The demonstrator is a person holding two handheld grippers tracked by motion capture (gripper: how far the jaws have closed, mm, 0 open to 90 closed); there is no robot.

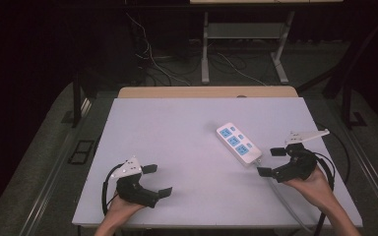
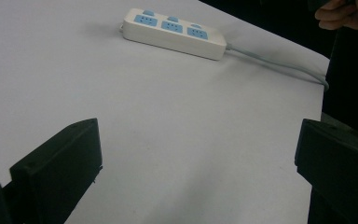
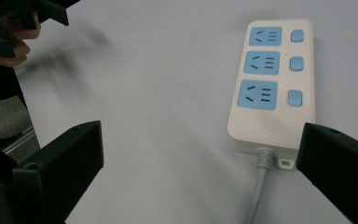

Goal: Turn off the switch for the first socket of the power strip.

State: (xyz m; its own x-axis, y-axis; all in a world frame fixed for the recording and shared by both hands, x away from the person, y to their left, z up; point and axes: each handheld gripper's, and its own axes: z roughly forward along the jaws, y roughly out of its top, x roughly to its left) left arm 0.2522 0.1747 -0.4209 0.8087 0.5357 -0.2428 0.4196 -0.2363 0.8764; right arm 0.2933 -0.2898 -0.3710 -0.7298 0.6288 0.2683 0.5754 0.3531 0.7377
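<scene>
A white power strip [image 1: 238, 143] with three blue sockets and three blue switches lies right of the table's middle; its grey cable [image 1: 284, 197] runs off the near edge. In the right gripper view the power strip [image 3: 272, 86] lies just ahead, its cable end between the jaws. My right gripper [image 1: 270, 161] stands open a little right of the strip's near end. At the near left my left gripper [image 1: 157, 180] is open over bare table, with nothing between its jaws. From the left gripper view the power strip [image 2: 173, 33] shows far off, cable [image 2: 279, 67] trailing right.
The white table top [image 1: 187, 147] has a wooden strip [image 1: 206, 92] along its far edge. Beyond it are a desk's metal legs [image 1: 205, 54] and loose cables [image 1: 152, 64] on the dark floor.
</scene>
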